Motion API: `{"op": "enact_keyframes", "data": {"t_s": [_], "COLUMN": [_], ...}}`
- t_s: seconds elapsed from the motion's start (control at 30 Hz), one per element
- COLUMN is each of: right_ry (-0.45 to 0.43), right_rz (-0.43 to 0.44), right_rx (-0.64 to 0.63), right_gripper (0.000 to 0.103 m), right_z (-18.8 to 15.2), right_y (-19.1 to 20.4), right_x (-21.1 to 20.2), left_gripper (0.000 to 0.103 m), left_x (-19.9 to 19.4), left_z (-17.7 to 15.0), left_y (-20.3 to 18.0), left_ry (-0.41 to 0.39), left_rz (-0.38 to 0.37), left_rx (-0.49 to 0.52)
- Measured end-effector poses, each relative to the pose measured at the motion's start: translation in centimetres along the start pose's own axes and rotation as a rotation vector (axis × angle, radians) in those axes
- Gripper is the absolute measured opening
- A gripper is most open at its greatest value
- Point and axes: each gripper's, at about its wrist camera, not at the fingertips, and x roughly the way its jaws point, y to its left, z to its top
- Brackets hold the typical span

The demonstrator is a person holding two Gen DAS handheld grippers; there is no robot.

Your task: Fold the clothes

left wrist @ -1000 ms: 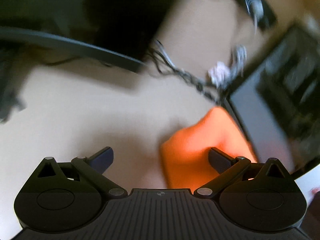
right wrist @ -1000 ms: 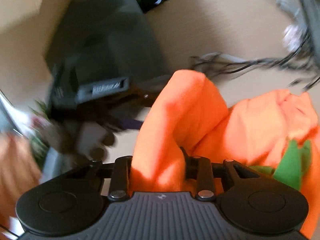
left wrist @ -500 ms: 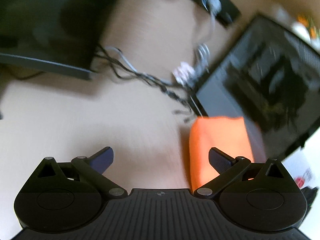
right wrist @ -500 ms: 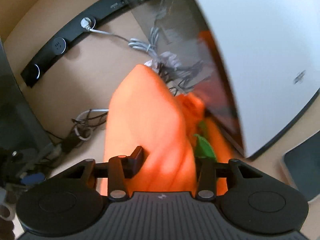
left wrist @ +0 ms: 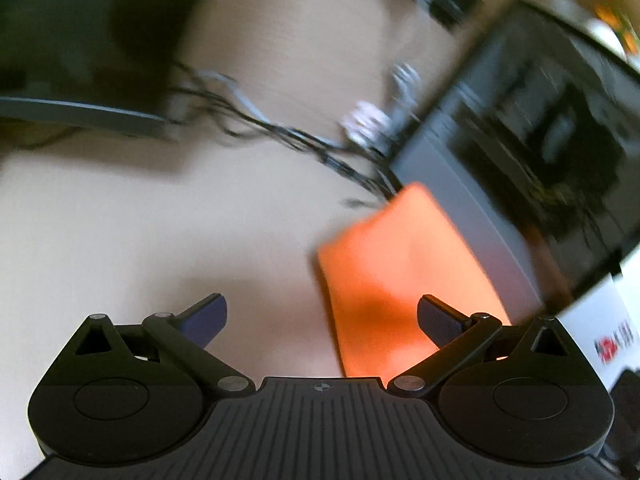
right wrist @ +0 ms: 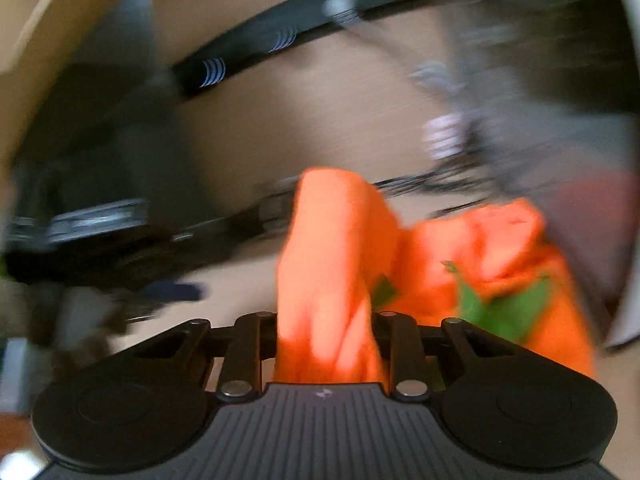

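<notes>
An orange garment with green patches (right wrist: pixel 480 264) is held up over a light wooden table (left wrist: pixel 120 240). My right gripper (right wrist: pixel 325 340) is shut on a thick fold of the garment (right wrist: pixel 328 264), which rises between its jaws. In the left wrist view a flat orange part of the garment (left wrist: pixel 400 280) hangs at the right, in front of my right finger (left wrist: pixel 440 320). My left gripper (left wrist: pixel 320 316) is open and holds nothing, with bare table between its fingers. Both views are blurred by motion.
A tangle of dark cables (left wrist: pixel 300 136) lies at the back of the table. A black power strip (right wrist: pixel 280 36) runs along the back. A dark monitor (left wrist: pixel 540 140) stands at the right, another dark screen (left wrist: pixel 80 40) at the left.
Both grippers have swung about; the views shift a lot. My right gripper keeps its hold on the orange fold. My left gripper stays open beside the hanging orange cloth.
</notes>
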Motion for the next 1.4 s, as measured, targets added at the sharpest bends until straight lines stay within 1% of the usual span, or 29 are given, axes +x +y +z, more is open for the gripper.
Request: {"op": "enact_keyframes", "data": {"t_s": [0.07, 0.1, 0.17, 0.2, 0.23, 0.3, 0.33, 0.4, 0.47, 0.6, 0.67, 0.73, 0.77, 0.8, 0.83, 0.87, 0.9, 0.93, 0.97, 1.0, 1.03, 1.07, 1.1, 1.23, 1.27, 1.3, 1.33, 1.37, 1.4], "right_ry": [0.034, 0.038, 0.005, -0.013, -0.029, -0.053, -0.055, -0.013, 0.054, 0.141, 0.149, 0.140, 0.135, 0.130, 0.126, 0.121, 0.116, 0.111, 0.106, 0.088, 0.046, 0.027, 0.050, 0.142, 0.172, 0.216, 0.241, 0.230, 0.213], "right_rz": [0.157, 0.218, 0.275, 0.282, 0.237, 0.098, 0.031, -0.086, -0.147, -0.235, -0.220, -0.178, -0.158, -0.137, -0.116, -0.096, -0.075, -0.054, -0.033, -0.030, -0.059, -0.094, -0.138, -0.316, -0.356, -0.387, -0.410, -0.404, -0.380], "right_rx": [0.096, 0.164, 0.373, 0.462, 0.507, 0.549, 0.543, 0.433, 0.319, 0.152, 0.110, 0.046, 0.014, -0.018, -0.050, -0.082, -0.114, -0.146, -0.178, -0.199, -0.200, -0.206, -0.224, -0.294, -0.311, -0.328, -0.329, -0.291, -0.237], "right_gripper": [0.025, 0.024, 0.024, 0.024, 0.024, 0.025, 0.025, 0.025, 0.026, 0.032, 0.035, 0.036, 0.042, 0.051, 0.056, 0.065, 0.073, 0.078, 0.087, 0.089, 0.089, 0.089, 0.089, 0.089, 0.090, 0.090, 0.090, 0.090, 0.090], "right_z": [0.6, 0.9, 1.8, 2.1, 1.9, 1.1, 0.7, -0.4, -1.3, -3.0, -2.8, -1.6, -1.1, -0.5, 0.1, 0.7, 1.2, 1.8, 2.4, 3.2, 4.3, 5.0, 5.1, 5.5, 5.1, 4.0, 3.2, 3.1, 3.4], "right_y": [0.4, 0.0, -3.0, -4.3, -5.5, -7.5, -8.1, -7.9, -7.0, -5.6, -5.1, -4.5, -4.2, -3.9, -3.6, -3.3, -3.0, -2.7, -2.4, -2.1, -2.0, -1.9, -1.9, -2.0, -2.2, -2.5, -2.9, -3.2, -3.6], "right_x": [-0.1, -0.1, -0.1, 0.0, 0.1, 0.3, 0.3, 0.0, 0.2, 0.9, 1.1, 0.2, -0.3, -0.8, -1.2, -1.7, -2.2, -2.6, -3.1, -3.5, -3.8, -3.3, -1.5, 5.8, 7.4, 8.8, 9.7, 9.5, 8.7], "left_gripper": [0.103, 0.103, 0.103, 0.103, 0.103, 0.103, 0.103, 0.103, 0.103, 0.103, 0.103, 0.103, 0.103, 0.103, 0.103, 0.103, 0.103, 0.103, 0.103, 0.103, 0.103, 0.103, 0.103, 0.103, 0.103, 0.103, 0.103, 0.103, 0.103], "left_x": [-1.4, -2.0, -2.9, -3.2, -3.4, -3.3, -3.3, -3.1, -2.9, -2.0, -1.1, 0.2, 0.8, 1.3, 1.5, 1.8, 1.8, 1.7, 1.7, 1.6, 1.6, 1.8, 2.0, 1.5, 0.9, 0.3, -0.3, -0.9, -1.5], "left_z": [0.3, 0.3, 0.4, 0.2, 0.2, -0.1, -0.2, -0.3, -0.3, -0.3, -0.8, -1.4, -1.8, -2.0, -2.2, -2.4, -2.4, -2.3, -2.3, -2.3, -2.4, -2.6, -2.8, -3.4, -3.6, -3.7, -3.9, -4.1, -4.3], "left_y": [1.7, 2.6, 3.9, 4.4, 4.7, 4.9, 4.9, 4.7, 4.0, 1.9, 0.6, -0.7, -1.2, -1.7, -1.9, -2.1, -2.1, -2.0, -1.9, -1.8, -1.8, -1.6, -1.5, -0.6, -0.6, -0.7, -0.7, -0.7, -0.7], "left_ry": [-0.032, -0.045, -0.062, -0.069, -0.069, -0.063, -0.059, -0.045, -0.038, -0.014, 0.017, 0.052, 0.064, 0.070, 0.063, 0.056, 0.047, 0.043, 0.043, 0.044, 0.047, 0.056, 0.065, 0.085, 0.091, 0.097, 0.104, 0.110, 0.116], "left_rz": [0.031, 0.043, 0.061, 0.065, 0.070, 0.076, 0.079, 0.079, 0.065, 0.004, -0.030, -0.026, -0.009, 0.016, 0.040, 0.064, 0.078, 0.086, 0.085, 0.083, 0.079, 0.072, 0.064, 0.032, 0.019, 0.005, -0.008, -0.022, -0.035], "left_rx": [-0.046, -0.069, -0.107, -0.127, -0.145, -0.155, -0.160, -0.155, -0.140, -0.087, -0.045, 0.009, 0.036, 0.068, 0.096, 0.124, 0.138, 0.146, 0.152, 0.158, 0.165, 0.170, 0.174, 0.136, 0.143, 0.150, 0.157, 0.164, 0.172]}}
